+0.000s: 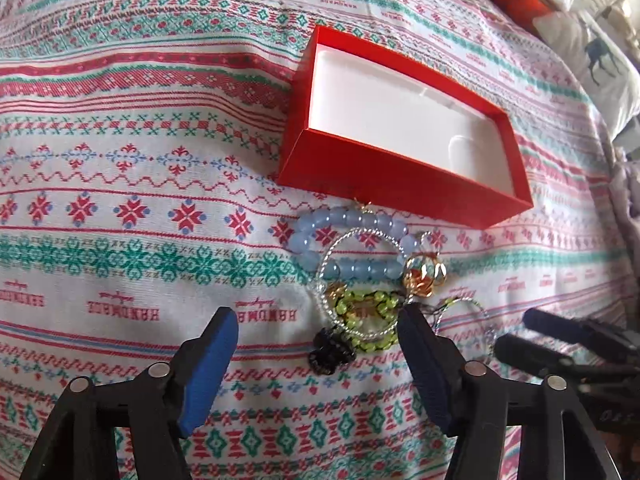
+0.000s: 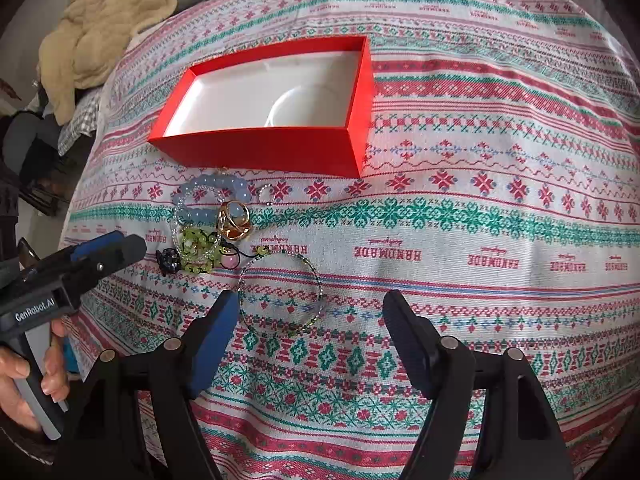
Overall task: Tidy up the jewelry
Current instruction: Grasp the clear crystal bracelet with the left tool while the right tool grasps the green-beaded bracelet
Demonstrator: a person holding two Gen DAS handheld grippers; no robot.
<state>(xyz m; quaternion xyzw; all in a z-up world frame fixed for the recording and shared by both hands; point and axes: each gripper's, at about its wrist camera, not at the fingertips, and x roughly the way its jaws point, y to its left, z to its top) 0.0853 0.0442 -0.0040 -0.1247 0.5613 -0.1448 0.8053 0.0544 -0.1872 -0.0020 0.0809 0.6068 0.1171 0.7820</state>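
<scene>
My left gripper and right gripper hang spread, empty, over a patterned bedspread. Tangled jewelry lies near the open red box. Beige blanket far left.

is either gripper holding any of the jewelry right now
No. Both the left gripper and right gripper stand open over the jewelry pile, gripping nothing.
</scene>
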